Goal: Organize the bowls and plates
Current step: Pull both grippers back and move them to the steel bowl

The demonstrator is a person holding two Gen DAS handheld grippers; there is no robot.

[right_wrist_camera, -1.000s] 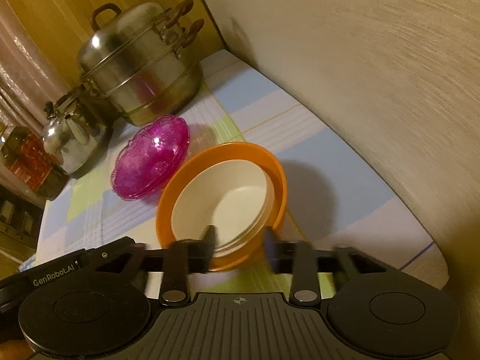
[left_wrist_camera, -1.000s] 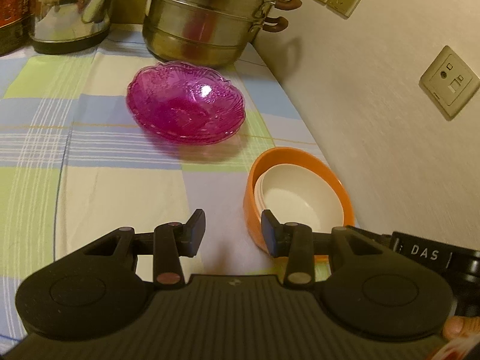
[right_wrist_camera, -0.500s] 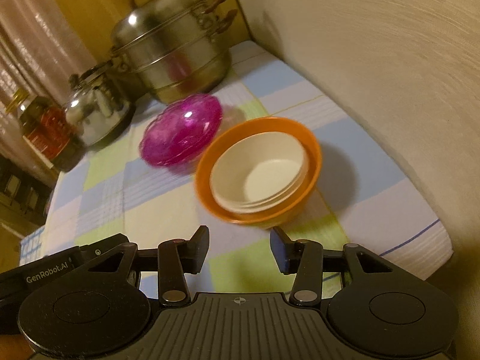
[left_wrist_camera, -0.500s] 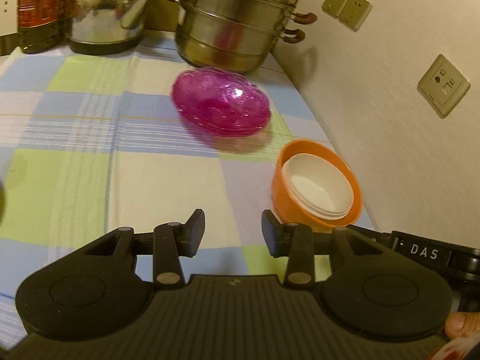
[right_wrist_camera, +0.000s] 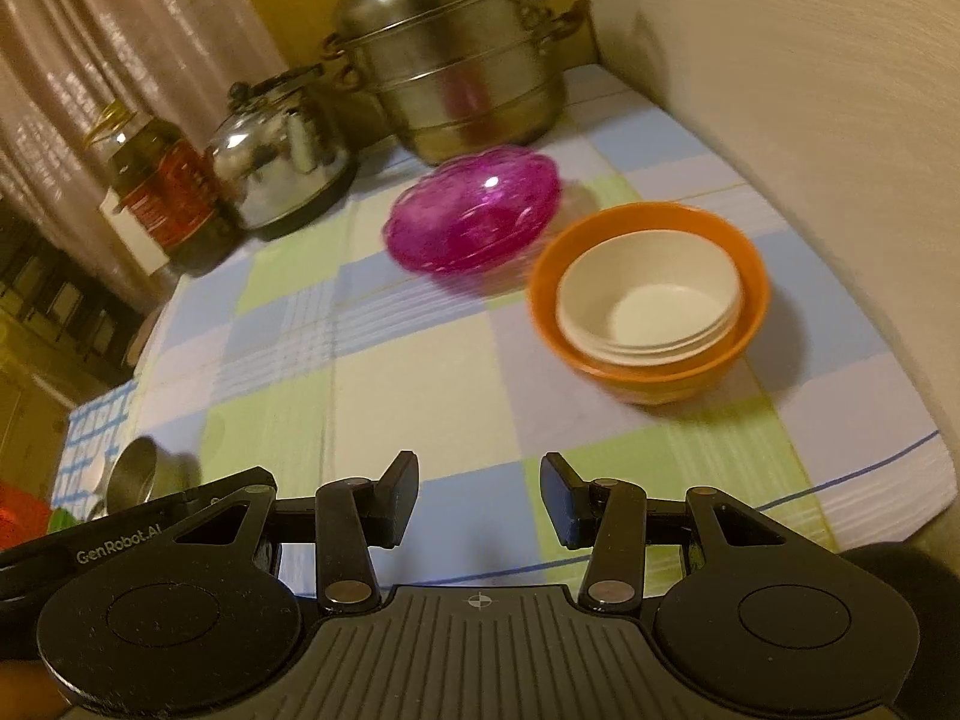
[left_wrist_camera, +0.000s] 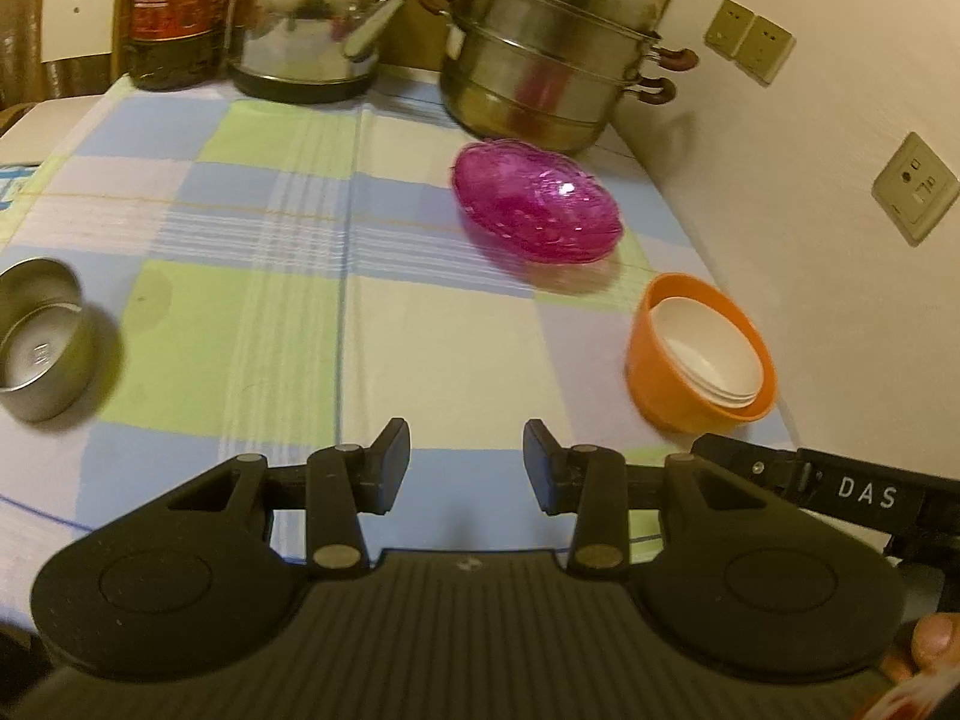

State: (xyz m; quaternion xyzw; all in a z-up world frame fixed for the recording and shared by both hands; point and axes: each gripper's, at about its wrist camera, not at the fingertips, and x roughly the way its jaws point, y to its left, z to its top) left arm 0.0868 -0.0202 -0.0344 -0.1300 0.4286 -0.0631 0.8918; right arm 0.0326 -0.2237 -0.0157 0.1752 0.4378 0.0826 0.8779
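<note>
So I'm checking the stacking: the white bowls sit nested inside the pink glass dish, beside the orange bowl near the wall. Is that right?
Not quite. The white bowls sit nested inside the orange bowl, not the pink glass dish. The dish stands apart beside it, nearer the steamer pot. The right wrist view shows this most clearly.

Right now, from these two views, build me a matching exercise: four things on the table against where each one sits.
Things:
1. white bowls
2. pink glass dishes
3. small metal bowl
4. kettle

Places:
A. alone at the table's left edge
B. nested inside the orange bowl
C. beside the oil bottle
D. just in front of the steamer pot

Pairs: 1-B, 2-D, 3-A, 4-C
</note>
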